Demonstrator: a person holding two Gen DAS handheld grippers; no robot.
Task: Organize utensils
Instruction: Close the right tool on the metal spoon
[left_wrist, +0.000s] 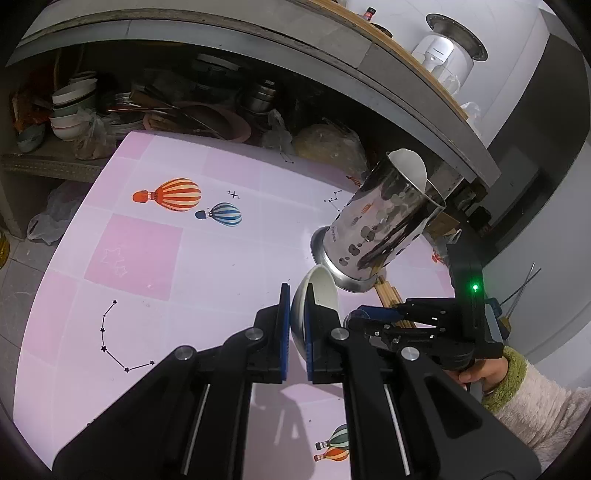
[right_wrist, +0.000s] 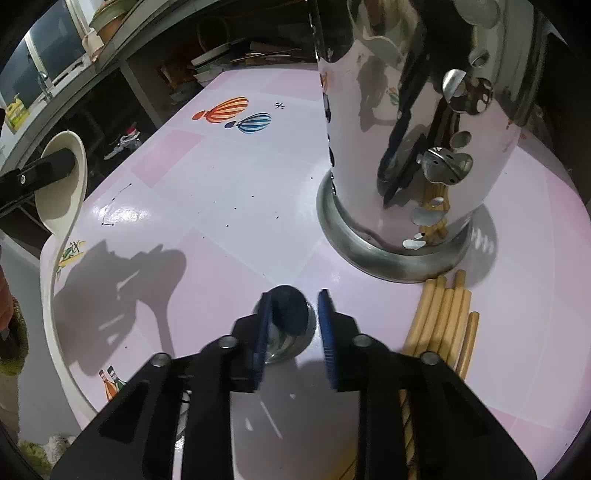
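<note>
Pink balloon-print surface (right_wrist: 229, 221). Left tongs (left_wrist: 297, 332) clenched on white ceramic spoon (left_wrist: 317, 295). Right tongs (right_wrist: 293, 325) apart around a metal spoon (right_wrist: 286, 332) (blurry, contact unclear). Chopsticks (right_wrist: 443, 317) beside steel holder (right_wrist: 406, 147).

Both wrist views look steeply down, close over the pink table (left_wrist: 147, 258), sharing the steel holder (right_wrist: 406, 147).

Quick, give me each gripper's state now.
Left gripper: shut on the white ceramic soup spoon.
Right gripper: open around the dark-blue-handled metal utensil, not gripping it.
</note>
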